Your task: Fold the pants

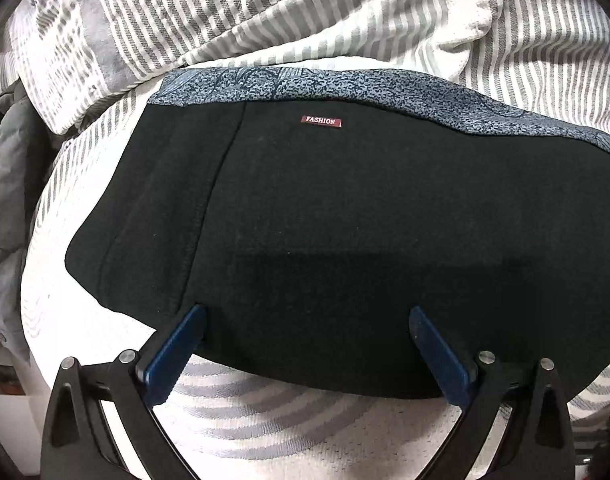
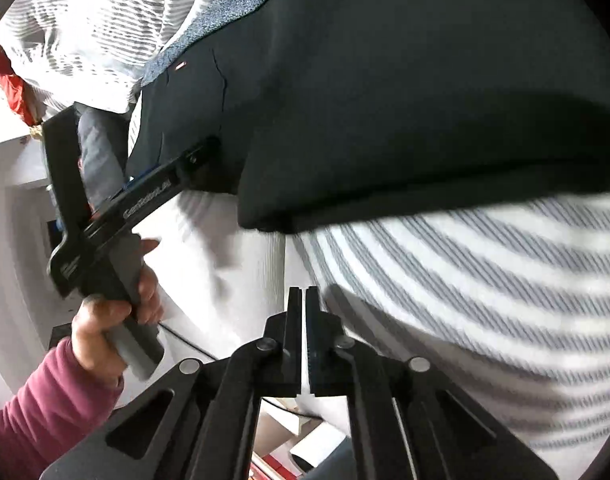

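The black pants (image 1: 345,220) lie folded on a striped bed cover, with a small red FASHION label (image 1: 321,121) near their far edge. My left gripper (image 1: 307,312) is open, its blue fingers (image 1: 173,354) resting on the pants' near edge with nothing between them. In the right wrist view the pants (image 2: 385,100) fill the upper part. My right gripper (image 2: 304,300) is shut and empty, held off the near edge of the pants. The left gripper (image 2: 201,152) shows there too, held by a hand (image 2: 105,320) in a pink sleeve.
A blue-grey patterned cloth (image 1: 305,82) lies under the pants' far edge. A bunched grey-and-white striped blanket (image 1: 265,12) lies behind it. A grey garment (image 1: 9,184) hangs at the left. The striped bed cover (image 2: 485,300) spreads at the right; the bed's edge falls away at left.
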A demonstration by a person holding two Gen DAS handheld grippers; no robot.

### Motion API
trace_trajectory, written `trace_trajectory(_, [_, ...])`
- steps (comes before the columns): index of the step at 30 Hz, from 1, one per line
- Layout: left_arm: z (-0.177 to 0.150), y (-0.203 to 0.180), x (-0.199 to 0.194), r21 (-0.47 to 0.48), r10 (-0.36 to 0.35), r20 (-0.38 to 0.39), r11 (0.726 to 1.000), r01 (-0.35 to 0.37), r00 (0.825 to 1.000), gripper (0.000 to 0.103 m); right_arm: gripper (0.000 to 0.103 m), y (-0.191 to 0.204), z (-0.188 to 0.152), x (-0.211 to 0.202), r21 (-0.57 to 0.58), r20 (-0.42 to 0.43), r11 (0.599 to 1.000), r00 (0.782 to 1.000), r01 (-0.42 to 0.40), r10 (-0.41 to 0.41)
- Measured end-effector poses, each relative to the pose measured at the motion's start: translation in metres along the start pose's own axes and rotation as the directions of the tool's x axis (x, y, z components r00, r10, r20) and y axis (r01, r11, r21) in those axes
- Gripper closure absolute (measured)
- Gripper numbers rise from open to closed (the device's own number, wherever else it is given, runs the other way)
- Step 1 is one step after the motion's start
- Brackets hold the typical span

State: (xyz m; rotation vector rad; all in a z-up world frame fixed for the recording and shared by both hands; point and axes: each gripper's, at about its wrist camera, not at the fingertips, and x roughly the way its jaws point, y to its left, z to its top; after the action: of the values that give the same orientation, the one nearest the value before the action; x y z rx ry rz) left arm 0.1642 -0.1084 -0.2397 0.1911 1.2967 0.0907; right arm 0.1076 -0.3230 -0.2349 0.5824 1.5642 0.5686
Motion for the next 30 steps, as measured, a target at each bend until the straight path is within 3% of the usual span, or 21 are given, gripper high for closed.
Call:
trace_trajectory(2, [0.001,0.001,0.0,0.006,-0.013,-0.009,1.0,0.013,1.0,0.001,0.079,0.003,-0.002,-0.018,-0.028,0.018,0.998,0.999,0.048,-0.047])
trace_trajectory(4, [0.002,0.0,-0.003,0.004,-0.008,-0.022,1.0,0.008,1.0,0.001,0.036,0.004,-0.002,-0.042,-0.04,0.064,0.995,0.994,0.092,-0.09])
trace_trajectory(5, [0.003,-0.001,-0.006,0.001,-0.008,-0.032,1.0,0.008,0.999,0.001,0.031,0.004,-0.002,-0.053,-0.042,0.088,0.993,0.991,0.108,-0.104])
trace_trajectory(9, [0.006,-0.012,-0.026,-0.03,-0.062,-0.049,0.998,0.061,0.997,0.001,0.029,0.002,0.013,-0.097,-0.008,0.191,0.977,0.96,0.211,-0.206])
trace_trajectory(14, [0.01,-0.044,-0.056,-0.029,-0.115,-0.031,0.993,0.114,0.993,0.001,0.028,-0.026,0.029,-0.142,0.109,0.273,0.909,0.868,0.402,-0.416])
trace_trajectory(16, [0.013,-0.058,-0.061,-0.027,-0.129,-0.035,0.991,0.128,0.991,0.001,0.028,-0.039,0.033,-0.153,0.151,0.278,0.891,0.847,0.428,-0.454])
trace_trajectory(22, [0.02,-0.097,-0.064,-0.016,-0.139,-0.056,0.99,0.138,0.989,0.001,0.025,-0.08,0.045,-0.163,0.168,0.273,0.8,0.753,0.576,-0.599])
trace_trajectory(27, [0.022,-0.124,-0.069,0.012,-0.134,-0.069,0.991,0.135,0.989,0.001,0.022,-0.094,0.048,-0.161,0.105,0.261,0.802,0.762,0.588,-0.593])
trace_trajectory(30, [0.025,-0.141,-0.077,0.031,-0.135,-0.068,0.99,0.137,0.988,0.001,0.022,-0.098,0.045,-0.172,0.117,0.259,0.824,0.784,0.555,-0.564])
